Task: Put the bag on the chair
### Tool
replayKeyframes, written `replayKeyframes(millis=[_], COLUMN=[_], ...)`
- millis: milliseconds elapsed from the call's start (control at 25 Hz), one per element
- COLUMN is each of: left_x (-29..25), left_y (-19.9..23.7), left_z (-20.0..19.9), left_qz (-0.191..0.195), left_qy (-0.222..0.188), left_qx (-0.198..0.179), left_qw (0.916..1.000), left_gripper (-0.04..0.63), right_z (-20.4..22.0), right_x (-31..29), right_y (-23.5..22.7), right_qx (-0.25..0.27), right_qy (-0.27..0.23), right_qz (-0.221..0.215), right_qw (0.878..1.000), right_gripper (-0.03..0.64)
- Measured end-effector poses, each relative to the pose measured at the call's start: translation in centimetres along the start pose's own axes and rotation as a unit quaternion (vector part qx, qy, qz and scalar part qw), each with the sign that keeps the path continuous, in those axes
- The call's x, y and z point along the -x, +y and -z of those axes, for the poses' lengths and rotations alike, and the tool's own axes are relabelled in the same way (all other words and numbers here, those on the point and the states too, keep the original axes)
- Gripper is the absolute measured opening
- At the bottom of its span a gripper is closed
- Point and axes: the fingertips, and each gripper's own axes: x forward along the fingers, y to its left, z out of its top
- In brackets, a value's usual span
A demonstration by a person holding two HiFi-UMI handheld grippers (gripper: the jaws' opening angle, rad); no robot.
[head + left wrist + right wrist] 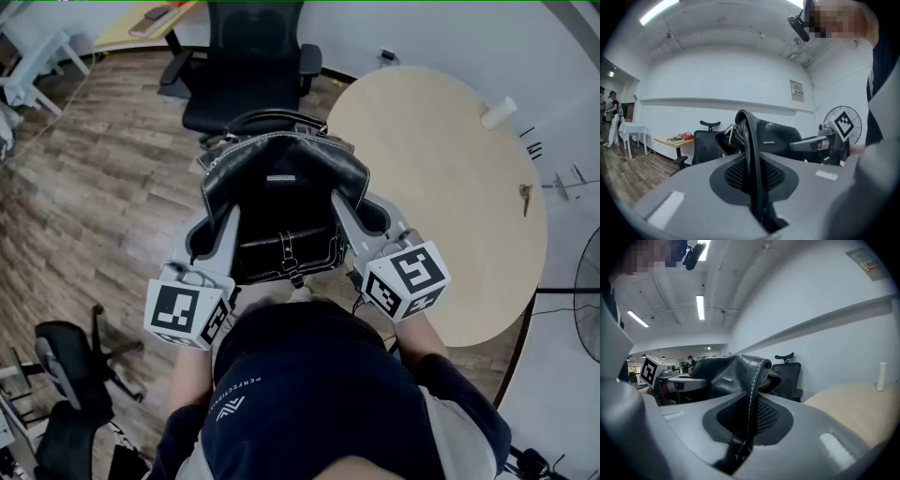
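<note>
My left gripper (228,225) clamped its jaws on a handle of the black bag (281,183), my right gripper (343,208) on its stitched edge.

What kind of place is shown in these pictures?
Most likely an office or shared workroom. A black office chair with armrests stands on a wood-pattern floor, a round pale table is near it, and a desk with a book on it stands by the white wall.

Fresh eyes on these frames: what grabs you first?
A black leather bag hangs mid-frame in the head view, pinched on either side by the left gripper and the right gripper. Just beyond it stands a black office chair, and a round wooden table fills the right.
</note>
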Motion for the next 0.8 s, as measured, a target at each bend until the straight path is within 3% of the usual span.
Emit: replayKeyframes(millis=[400,800], left_x=[-0.8,-1.4], left_y=[-0.6,2.7], left_z=[1.9,3.7], left_qz=[-0.018,-0.037], left_qy=[0.018,0.029], left_qx=[0.012,0.022], left_qw=[0.9996,0.9987], left_gripper=[0.048,0.048], right_z=[1.7,2.5], right_x=[-0.4,-3.7], right_y=[-1.2,-0.7], right_qx=[-0.015,-0.033], right_qy=[0.022,0.051], right_qz=[-0.019,-0.032], right_qw=[0.999,0.998], right_gripper=[0.035,0.035])
